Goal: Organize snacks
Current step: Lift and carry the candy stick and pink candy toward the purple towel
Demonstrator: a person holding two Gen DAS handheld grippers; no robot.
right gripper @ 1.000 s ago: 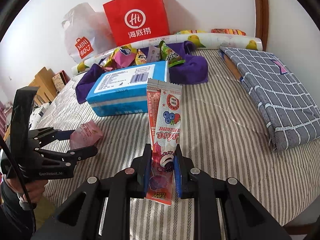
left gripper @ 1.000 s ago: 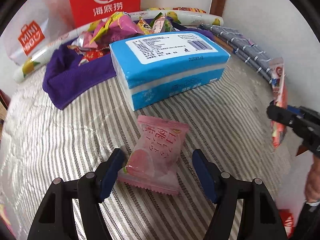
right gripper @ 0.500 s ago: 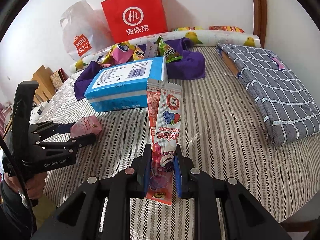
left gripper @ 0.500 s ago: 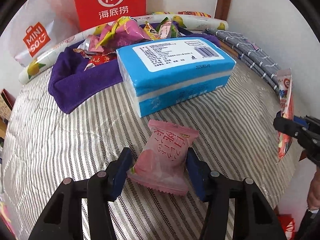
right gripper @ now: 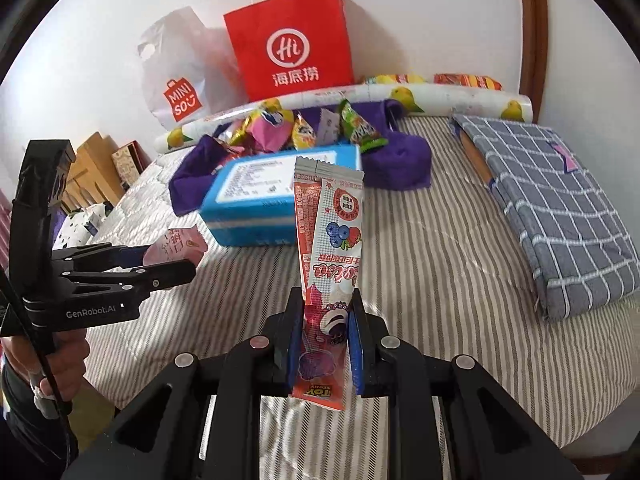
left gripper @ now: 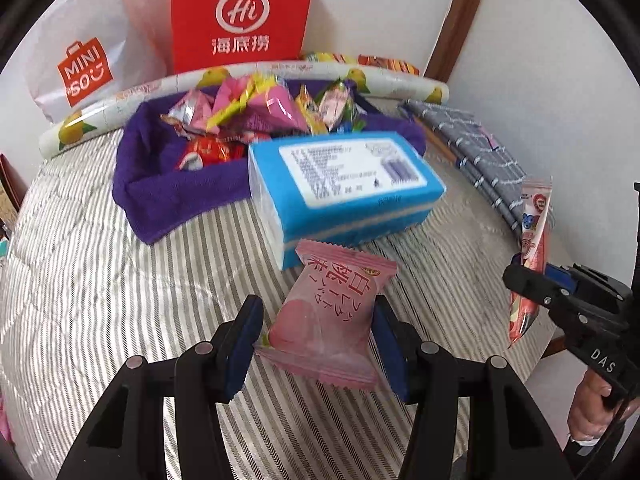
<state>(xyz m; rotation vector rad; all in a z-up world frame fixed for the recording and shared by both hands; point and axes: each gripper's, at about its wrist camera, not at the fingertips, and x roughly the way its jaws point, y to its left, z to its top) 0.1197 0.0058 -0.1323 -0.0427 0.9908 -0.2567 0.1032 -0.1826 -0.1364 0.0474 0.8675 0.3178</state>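
Bed: striped bed cover (right gripper: 440,248) carries everything, against a white wall.
Blue pack (left gripper: 344,188): lies mid-bed, in front of the pile.
Purple cloth (left gripper: 168,196): bunched around the snack pile (left gripper: 260,116), likely the collecting spot.
Left gripper (left gripper: 316,344): fingers narrowed onto the pink peach snack (left gripper: 332,316), clear of the cover.
Right gripper (right gripper: 324,344): fingers clamped on the berry stick pack (right gripper: 332,248), upright, ready to carry.
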